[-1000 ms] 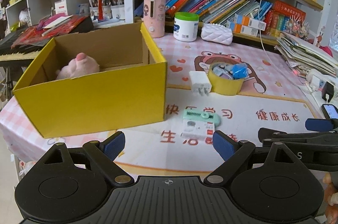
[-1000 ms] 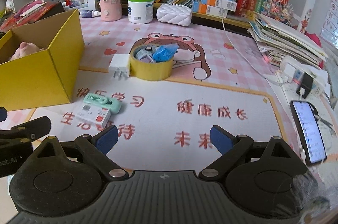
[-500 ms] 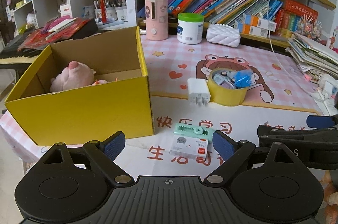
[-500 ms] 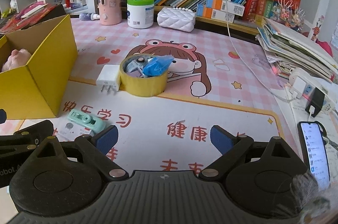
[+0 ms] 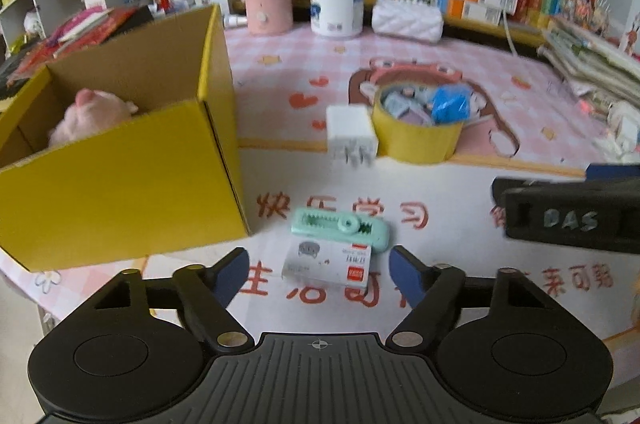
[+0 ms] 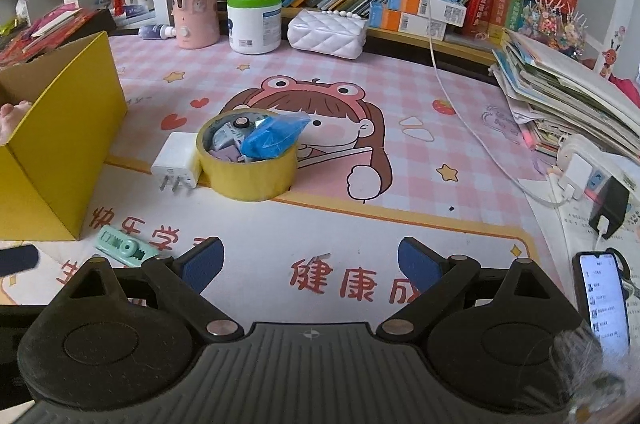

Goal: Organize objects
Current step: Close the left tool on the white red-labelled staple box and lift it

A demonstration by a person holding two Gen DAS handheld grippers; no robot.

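1. Currently: left gripper hung over the near edge of the mat, jaws spread but just narrowed, pads touching nothing.
2. White card box lay on the mat between the left pads, near the tips; no contact visible.
3. Mint cutter sat touching the card box's far edge.
4. Right gripper was spread wide and empty over the printed red characters.
5. Yellow box stood at left, open top, pink plush inside.
6. Tape roll sat mid-mat, stuffed with small items incl. a blue bag; white charger touched its left side, prongs toward the camera.
7. Phone lay near right, screen lit.
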